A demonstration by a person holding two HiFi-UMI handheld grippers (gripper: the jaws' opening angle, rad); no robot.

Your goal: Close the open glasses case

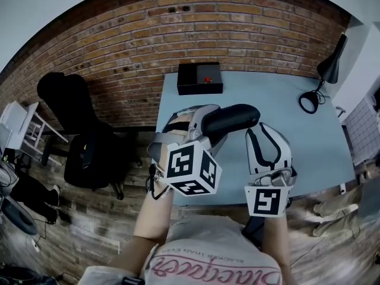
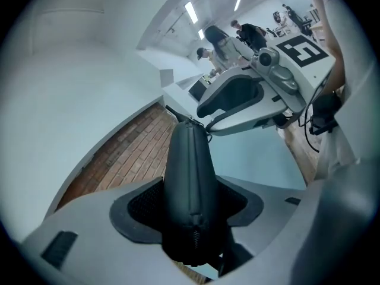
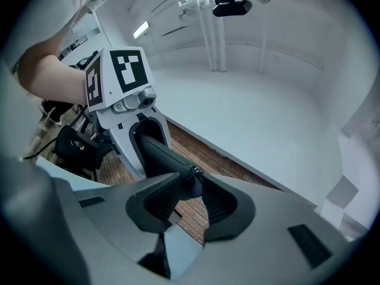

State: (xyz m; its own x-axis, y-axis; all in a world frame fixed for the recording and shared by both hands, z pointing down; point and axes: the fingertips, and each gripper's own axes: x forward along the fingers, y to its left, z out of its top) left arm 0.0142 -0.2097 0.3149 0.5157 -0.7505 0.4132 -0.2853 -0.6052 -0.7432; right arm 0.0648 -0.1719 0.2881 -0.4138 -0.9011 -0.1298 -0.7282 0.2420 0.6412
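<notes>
Holding the case (image 2: pixel 189 159) in the left gripper (image 2: pixel 189 206): both pads (image 2: pixel 139 209) press on its sides, one end sits deep between the jaws and the other sticks out toward the right gripper (image 3: pixel 187 203). The zip seam faces the left gripper view, and the halves look shut along the stretch it shows. The right gripper's jaws are spread. The case's free end, with the zip pull (image 3: pixel 195 172), sits at their mouth, close against the left-hand pad, with a clear gap to the other; can't tell if it actually touches. In the head view the case is in the air over the near-left part of the blue table (image 1: pixel 285 100), lying roughly level. A black box (image 1: pixel 199 79) sits at the table's far edge by the brick wall (image 1: pixel 178 28), and a lamp (image 1: pixel 329 64) at the far right.
</notes>
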